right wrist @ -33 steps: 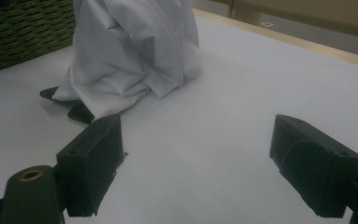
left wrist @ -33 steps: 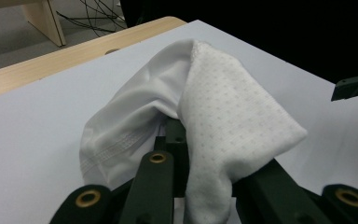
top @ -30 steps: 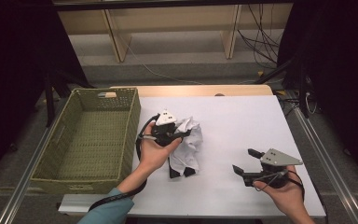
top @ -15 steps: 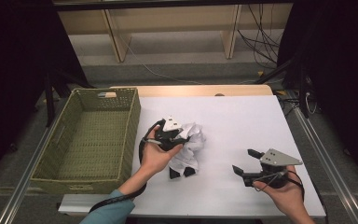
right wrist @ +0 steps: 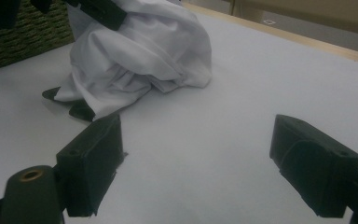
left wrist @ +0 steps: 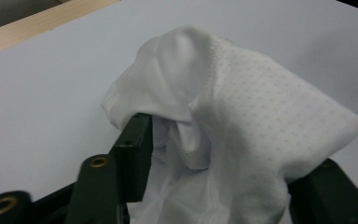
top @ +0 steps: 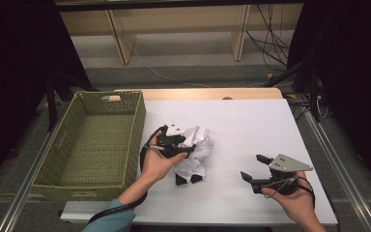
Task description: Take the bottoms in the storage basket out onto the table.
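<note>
Centrally in the high view, a crumpled white cloth (top: 196,153) lay on the table (top: 251,130), pinched by the left gripper (top: 183,145); in the left gripper view the fabric (left wrist: 223,135) was bunched between the two black jaws. Dark parts (top: 189,178) showed at the cloth's lower edge. At lower right the right gripper (top: 255,168) was held with jaws spread apart and empty, well apart from the cloth. A green wicker basket (top: 89,180) stood at left, just beside the left hand (top: 158,163).
</note>
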`<state>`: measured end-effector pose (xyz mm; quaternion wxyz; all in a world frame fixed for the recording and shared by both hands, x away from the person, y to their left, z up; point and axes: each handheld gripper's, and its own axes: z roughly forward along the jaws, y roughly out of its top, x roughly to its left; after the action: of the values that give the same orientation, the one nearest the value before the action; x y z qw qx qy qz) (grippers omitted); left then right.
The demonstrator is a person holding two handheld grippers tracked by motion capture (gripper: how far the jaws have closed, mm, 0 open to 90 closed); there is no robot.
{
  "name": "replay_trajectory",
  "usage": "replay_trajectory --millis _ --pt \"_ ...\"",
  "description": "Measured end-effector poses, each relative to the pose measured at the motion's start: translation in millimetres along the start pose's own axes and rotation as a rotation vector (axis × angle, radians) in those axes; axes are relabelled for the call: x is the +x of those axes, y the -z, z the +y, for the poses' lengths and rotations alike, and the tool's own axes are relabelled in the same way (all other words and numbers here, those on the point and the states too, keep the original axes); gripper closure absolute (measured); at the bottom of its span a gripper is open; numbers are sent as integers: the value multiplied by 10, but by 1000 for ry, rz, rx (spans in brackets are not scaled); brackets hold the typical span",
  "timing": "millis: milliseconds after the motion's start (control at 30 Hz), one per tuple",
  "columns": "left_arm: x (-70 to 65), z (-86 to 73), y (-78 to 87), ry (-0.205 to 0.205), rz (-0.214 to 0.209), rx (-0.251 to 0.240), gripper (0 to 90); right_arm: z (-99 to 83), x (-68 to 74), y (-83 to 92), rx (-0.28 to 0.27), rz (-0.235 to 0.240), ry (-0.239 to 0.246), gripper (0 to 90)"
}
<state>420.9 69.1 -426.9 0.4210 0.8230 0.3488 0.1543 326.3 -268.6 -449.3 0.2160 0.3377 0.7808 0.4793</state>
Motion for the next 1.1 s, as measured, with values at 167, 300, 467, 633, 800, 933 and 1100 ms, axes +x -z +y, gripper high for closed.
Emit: replay_trajectory --millis 167,300,467,633,800,933,1100 --pt "1 -3 54 12 12 -7 330 -1 0 -1 0 -1 -1 181" --pt "-18 8 100 19 9 -19 241 0 1 -2 1 -3 -1 181" --pt "-31 23 165 15 2 -25 158 -1 0 -1 -1 -3 -1 181" --pt "-33 18 253 3 -8 -37 143 -1 -5 3 -1 -2 -3 179" --pt "-39 17 370 -8 -15 -50 104 -4 -11 6 2 -5 -7 179" --pt "-41 22 465 -13 -13 -66 86 -3 -11 7 3 -6 -7 178" --pt "-13 31 596 -6 -12 -86 79 -3 -12 7 0 -6 -5 178"
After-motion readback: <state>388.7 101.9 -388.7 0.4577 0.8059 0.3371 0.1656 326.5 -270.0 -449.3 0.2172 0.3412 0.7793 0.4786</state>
